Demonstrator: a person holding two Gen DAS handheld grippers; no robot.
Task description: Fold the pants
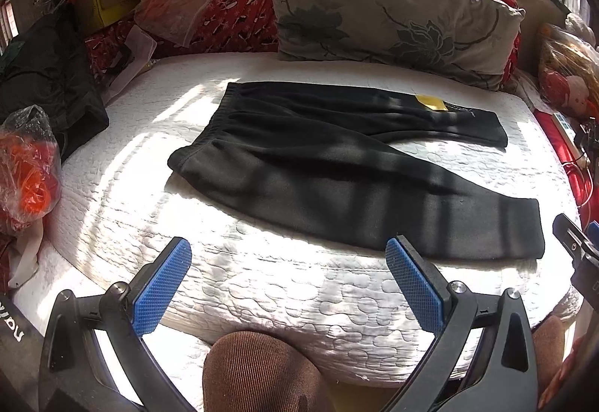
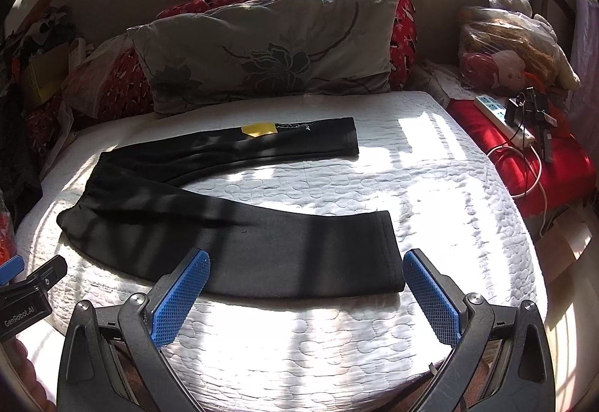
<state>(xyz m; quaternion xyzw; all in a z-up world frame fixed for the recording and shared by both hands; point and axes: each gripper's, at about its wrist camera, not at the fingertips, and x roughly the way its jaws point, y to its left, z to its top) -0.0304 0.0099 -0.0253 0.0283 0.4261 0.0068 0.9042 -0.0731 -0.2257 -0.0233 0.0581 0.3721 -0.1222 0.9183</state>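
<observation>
Black pants [image 1: 337, 164] lie flat on the white quilted mattress [image 1: 262, 292], waistband to the left, two legs spread apart to the right. The far leg carries a yellow tag [image 1: 430, 102]. They also show in the right wrist view [image 2: 224, 224]. My left gripper [image 1: 288, 262] is open and empty, above the mattress just short of the near leg's lower edge. My right gripper [image 2: 305, 273] is open and empty, its fingers on either side of the near leg's cuff [image 2: 389, 254], a little above it.
A grey flowered pillow [image 1: 393, 15] and red bedding [image 1: 239, 15] lie at the back. Dark clothes [image 1: 48, 90] and an orange bag [image 1: 26, 172] sit left. A power strip [image 2: 505, 120] and cables lie on red cloth at right. My brown-trousered knee [image 1: 262, 374] is below.
</observation>
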